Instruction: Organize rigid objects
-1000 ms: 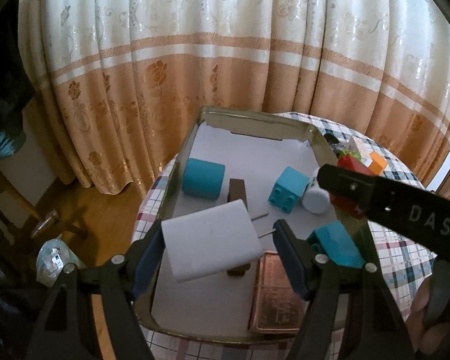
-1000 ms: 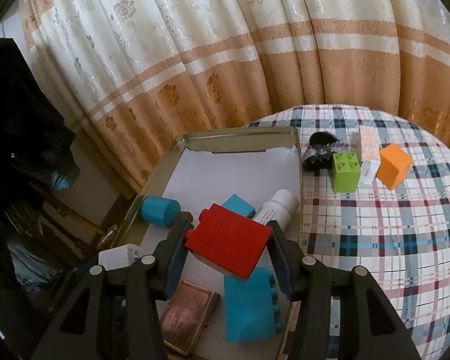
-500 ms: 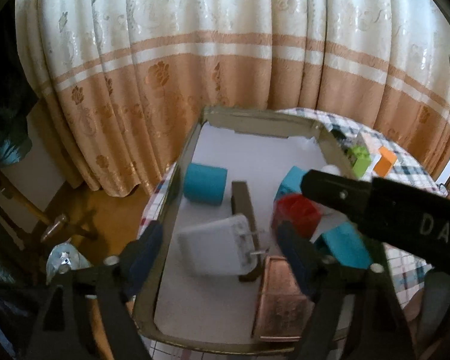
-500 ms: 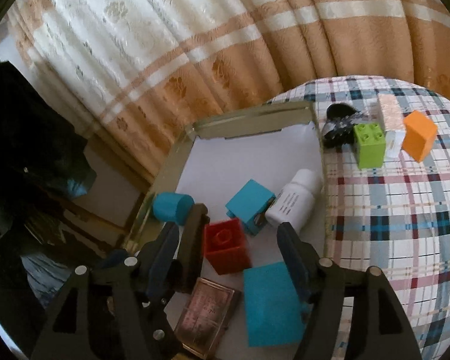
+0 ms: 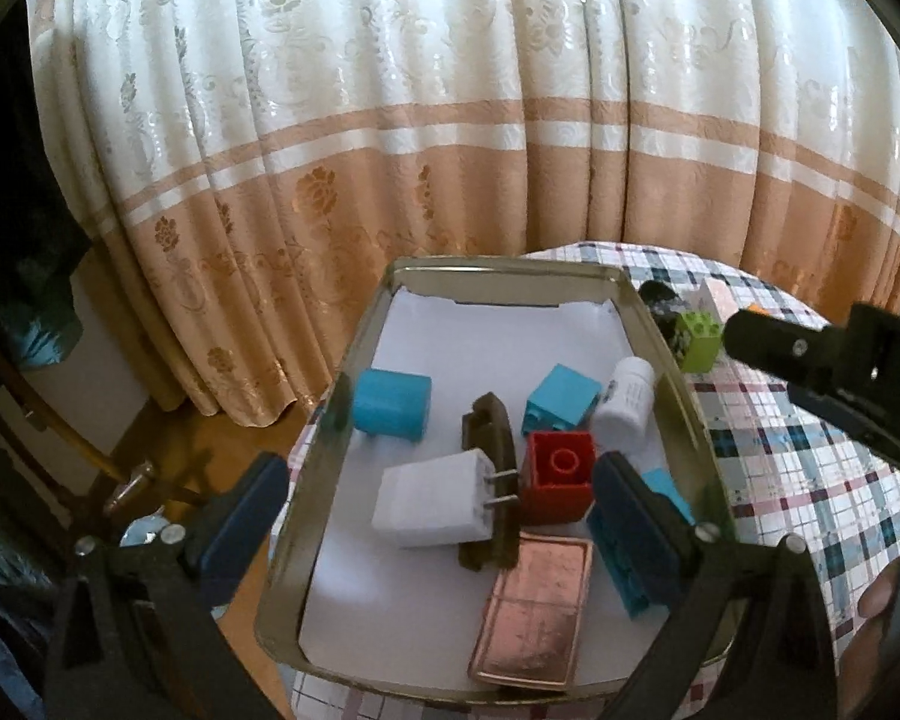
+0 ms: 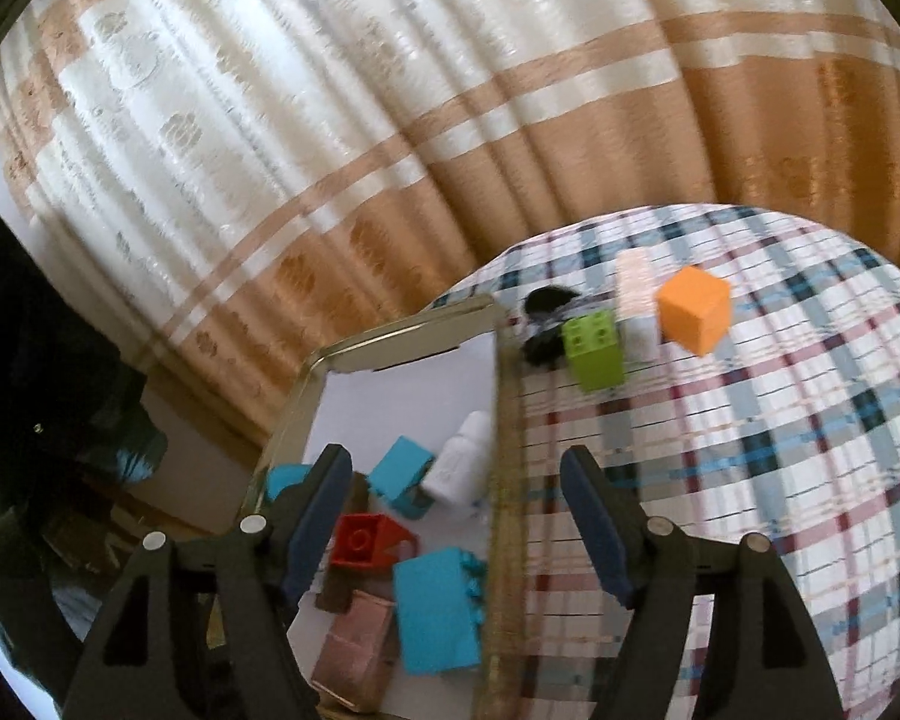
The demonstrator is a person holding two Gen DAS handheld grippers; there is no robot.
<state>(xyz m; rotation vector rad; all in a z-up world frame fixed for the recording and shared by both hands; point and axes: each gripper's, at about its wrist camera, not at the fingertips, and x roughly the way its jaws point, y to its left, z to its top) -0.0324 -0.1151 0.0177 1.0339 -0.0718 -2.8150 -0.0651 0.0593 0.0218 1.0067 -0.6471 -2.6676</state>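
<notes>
The left gripper (image 5: pixel 438 501) is opening wide, its pads clear of the white plug adapter (image 5: pixel 432 504) lying in the metal tray (image 5: pixel 354 354) beside the red brick (image 5: pixel 558 480). The right gripper (image 6: pixel 459 516), also opening and holding nothing, straddles the tray's rim; green brick (image 6: pixel 594 348) and orange cube (image 6: pixel 693 309) stand on the table (image 6: pixel 780 450).

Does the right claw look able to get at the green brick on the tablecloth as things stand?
Probably yes: the right claw, jaws opening and empty, faces the green brick across bare tablecloth; only a black item and white box crowd it.
</notes>
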